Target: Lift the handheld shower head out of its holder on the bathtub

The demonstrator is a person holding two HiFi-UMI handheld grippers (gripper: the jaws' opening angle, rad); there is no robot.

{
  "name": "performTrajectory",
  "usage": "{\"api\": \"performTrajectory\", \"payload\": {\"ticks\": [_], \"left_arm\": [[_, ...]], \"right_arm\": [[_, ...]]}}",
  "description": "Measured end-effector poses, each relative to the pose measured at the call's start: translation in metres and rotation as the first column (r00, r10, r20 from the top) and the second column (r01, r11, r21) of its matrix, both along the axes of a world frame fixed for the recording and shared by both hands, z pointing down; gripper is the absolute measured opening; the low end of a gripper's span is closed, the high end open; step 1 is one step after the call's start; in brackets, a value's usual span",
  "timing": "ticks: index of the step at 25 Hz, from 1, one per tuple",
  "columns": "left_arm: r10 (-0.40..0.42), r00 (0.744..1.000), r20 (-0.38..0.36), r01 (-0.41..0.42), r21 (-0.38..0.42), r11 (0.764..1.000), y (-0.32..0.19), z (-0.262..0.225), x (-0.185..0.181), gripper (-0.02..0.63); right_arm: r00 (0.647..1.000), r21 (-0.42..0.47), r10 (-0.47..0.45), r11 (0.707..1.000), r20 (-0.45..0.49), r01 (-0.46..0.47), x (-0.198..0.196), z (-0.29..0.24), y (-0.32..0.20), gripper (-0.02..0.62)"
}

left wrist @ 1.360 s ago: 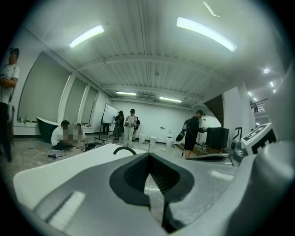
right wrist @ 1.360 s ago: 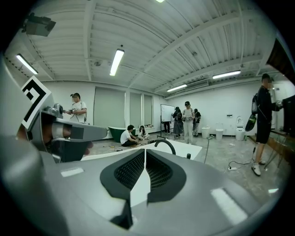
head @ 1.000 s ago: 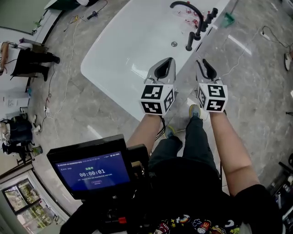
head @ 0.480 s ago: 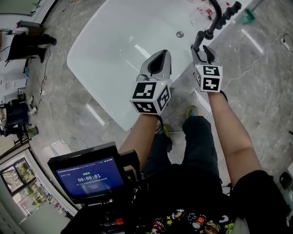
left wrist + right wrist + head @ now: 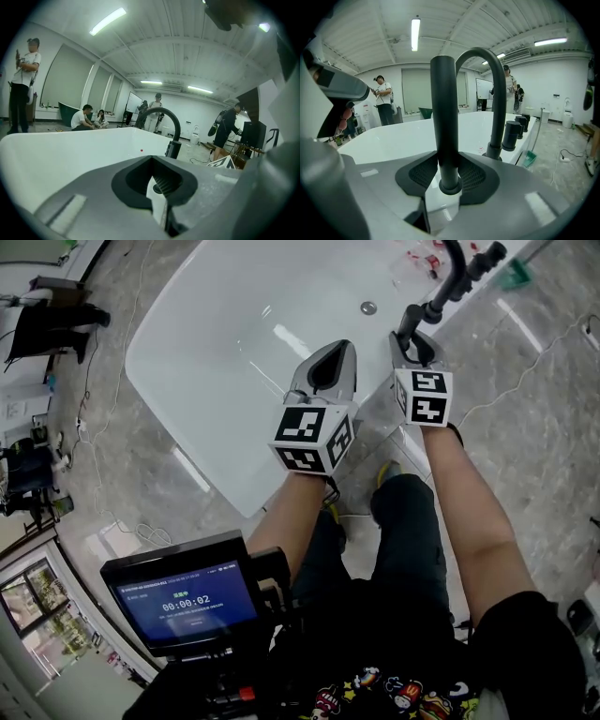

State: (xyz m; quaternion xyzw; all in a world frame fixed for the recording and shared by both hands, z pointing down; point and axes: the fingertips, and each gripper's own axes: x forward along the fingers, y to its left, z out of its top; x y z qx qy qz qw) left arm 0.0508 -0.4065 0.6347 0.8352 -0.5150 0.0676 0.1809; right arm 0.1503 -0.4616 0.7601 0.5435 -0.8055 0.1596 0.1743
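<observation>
The handheld shower head is a slim black rod standing upright in its holder on the white bathtub's rim. In the right gripper view the shower head rises between my jaws. My right gripper is open, one pad on each side of the rod near its base. I cannot tell whether the pads touch it. My left gripper hovers over the tub's near rim, shut and holding nothing. The arched black faucet stands just beyond the rod.
Black tap knobs line the rim past the faucet. A drain fitting sits in the tub wall. A green item and cables lie on the marble floor at right. A monitor hangs at my chest. People stand in the background.
Both grippers have moved forward over the tub rim. The right gripper has closed in on the shower head and now flanks it. The left stays beside it, still shut.
</observation>
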Motion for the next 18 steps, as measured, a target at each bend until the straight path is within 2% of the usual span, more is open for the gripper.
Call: {"api": "performTrajectory", "payload": {"ticks": [9, 18], "left_arm": [[-0.009, 1.0, 0.009, 0.009, -0.003, 1.0, 0.007, 0.001, -0.007, 0.0], [-0.044, 0.999, -0.009, 0.044, 0.006, 0.999, 0.021, -0.037, -0.028, 0.0]], "right_arm": [[1.0, 0.016, -0.007, 1.0, -0.003, 0.007, 0.003, -0.003, -0.001, 0.155], [1.0, 0.073, 0.01, 0.997, 0.0, -0.01, -0.002, -0.069, 0.004, 0.155]]}}
